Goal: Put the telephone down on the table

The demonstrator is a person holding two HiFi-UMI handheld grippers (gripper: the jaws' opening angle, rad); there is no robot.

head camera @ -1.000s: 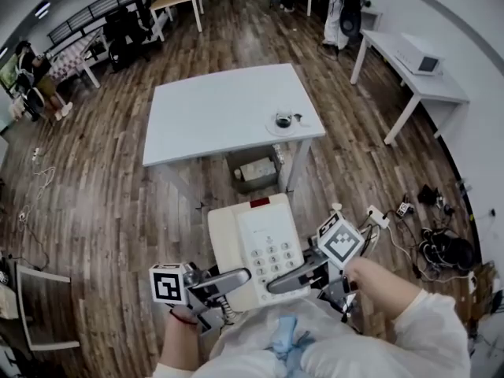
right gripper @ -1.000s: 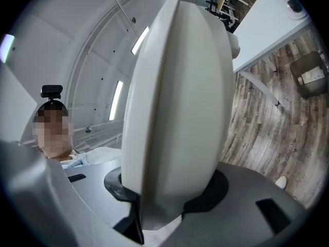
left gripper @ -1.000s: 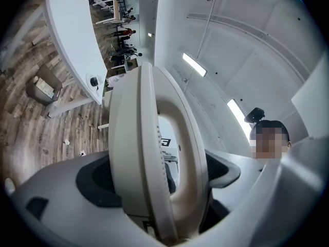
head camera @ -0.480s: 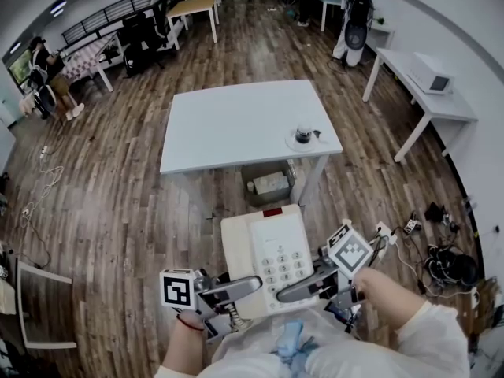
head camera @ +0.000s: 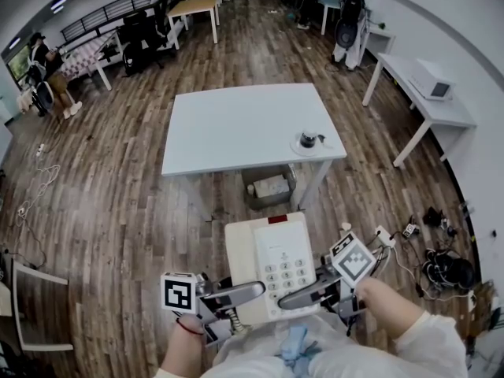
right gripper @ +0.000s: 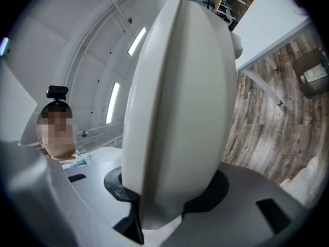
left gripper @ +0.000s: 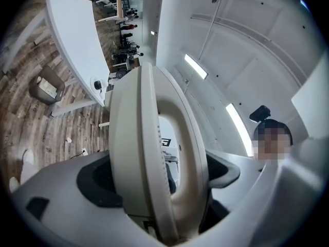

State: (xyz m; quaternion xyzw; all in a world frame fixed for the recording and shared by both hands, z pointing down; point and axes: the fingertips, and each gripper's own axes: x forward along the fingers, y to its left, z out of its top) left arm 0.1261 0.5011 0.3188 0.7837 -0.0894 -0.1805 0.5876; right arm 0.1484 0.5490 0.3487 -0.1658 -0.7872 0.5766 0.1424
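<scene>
A cream desk telephone (head camera: 272,260) with a keypad and a handset along its left side hangs over the wooden floor, short of the white table (head camera: 236,124). My left gripper (head camera: 253,292) is shut on its near left edge and my right gripper (head camera: 287,299) on its near right edge. The left gripper view shows the telephone (left gripper: 154,153) edge on, wedged between the dark pads (left gripper: 97,179) of the left gripper (left gripper: 159,189). In the right gripper view the telephone's body (right gripper: 180,102) stands clamped between the jaws of the right gripper (right gripper: 169,189). The under jaws are hidden in the head view.
A saucer with a small dark cup (head camera: 308,142) sits near the table's front right corner. A cardboard box (head camera: 270,186) lies under the table. Cables and plugs (head camera: 429,246) litter the floor on the right. Another white desk (head camera: 421,93) stands further right.
The table and the telephone now lie a little lower in the head view, and the table looks slightly nearer. Both grippers keep the same grip on the telephone.
</scene>
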